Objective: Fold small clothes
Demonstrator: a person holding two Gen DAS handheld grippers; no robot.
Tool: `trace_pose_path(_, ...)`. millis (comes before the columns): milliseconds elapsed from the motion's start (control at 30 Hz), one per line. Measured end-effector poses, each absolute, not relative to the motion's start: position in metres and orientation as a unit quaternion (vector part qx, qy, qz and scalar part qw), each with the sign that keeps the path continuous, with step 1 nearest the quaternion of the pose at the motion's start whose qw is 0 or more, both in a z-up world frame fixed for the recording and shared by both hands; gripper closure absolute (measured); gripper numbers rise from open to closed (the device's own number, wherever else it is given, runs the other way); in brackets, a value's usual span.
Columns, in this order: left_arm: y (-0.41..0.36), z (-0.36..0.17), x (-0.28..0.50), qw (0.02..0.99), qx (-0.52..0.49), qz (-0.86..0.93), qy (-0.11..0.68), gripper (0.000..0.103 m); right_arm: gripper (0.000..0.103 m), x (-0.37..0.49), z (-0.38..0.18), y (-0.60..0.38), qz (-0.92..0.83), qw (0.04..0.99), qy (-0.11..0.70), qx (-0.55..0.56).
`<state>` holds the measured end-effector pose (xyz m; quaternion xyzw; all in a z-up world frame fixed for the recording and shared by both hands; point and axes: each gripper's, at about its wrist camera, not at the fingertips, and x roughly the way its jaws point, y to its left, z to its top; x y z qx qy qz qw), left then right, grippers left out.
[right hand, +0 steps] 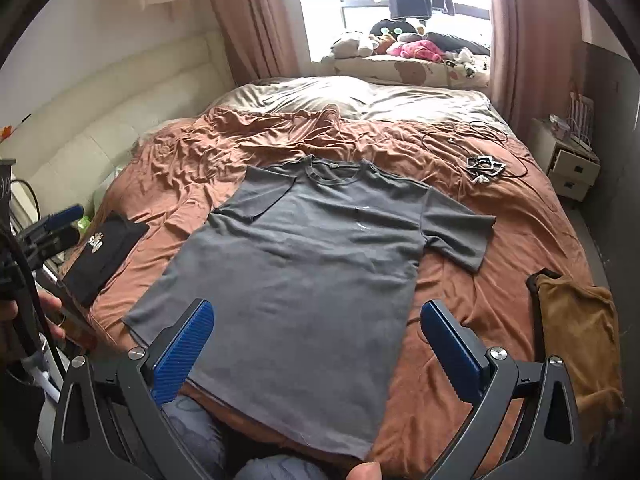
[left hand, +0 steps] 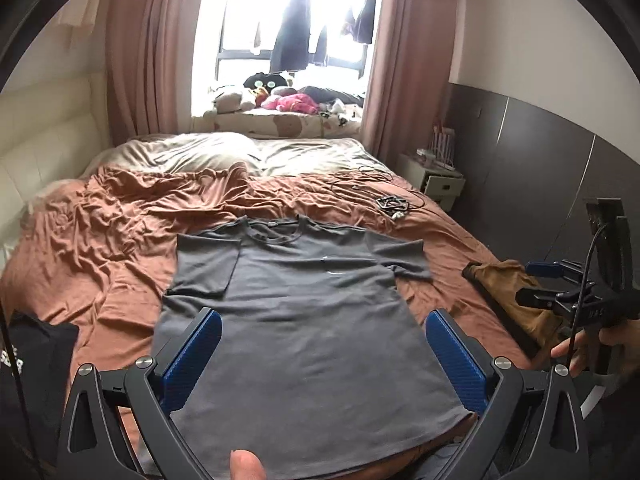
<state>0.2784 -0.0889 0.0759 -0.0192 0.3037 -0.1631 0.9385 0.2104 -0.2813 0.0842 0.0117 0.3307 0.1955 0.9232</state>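
A grey T-shirt [left hand: 304, 320] [right hand: 308, 264] lies flat, front up, on the rust-coloured bedsheet [left hand: 112, 232] [right hand: 520, 240], collar toward the window. Its left sleeve is folded in over the chest; its right sleeve lies spread out. My left gripper [left hand: 322, 344] hovers open above the shirt's lower half, blue pads wide apart, nothing between them. My right gripper [right hand: 318, 336] is open too, above the hem area, empty. In the left wrist view the right gripper [left hand: 560, 284] shows at the right edge, held by a hand. The left gripper [right hand: 52, 224] appears at the left edge of the right wrist view.
A folded black garment with white print [right hand: 104, 252] [left hand: 28, 356] lies at the bed's left edge. A mustard-brown garment [right hand: 576, 332] [left hand: 516, 300] lies at the right. Cables and a small frame-like gadget [right hand: 484, 166] rest beyond the shirt. A nightstand [right hand: 568, 164] stands on the right.
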Motion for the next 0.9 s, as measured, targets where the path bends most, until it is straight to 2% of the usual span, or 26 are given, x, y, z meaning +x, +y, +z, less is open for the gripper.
trace_pose_path(167,-0.099,0.082,0.275,0.941,-0.028,-0.171,0.292,0.000,0.000,0.203,0.085,-0.299,0.200,0.932,0.304,0.012)
trace_pose_path(367,-0.121,0.078,0.285,0.940,-0.011,-0.176,0.291,0.000,0.000,0.212,0.069,-0.316,0.195,0.931,0.309,0.032)
trace_pose_path(900,-0.162,0.048,0.378,0.933,-0.008,-0.174,0.315,0.000,0.000,0.275,0.053,-0.343,0.088,0.951,0.293,0.034)
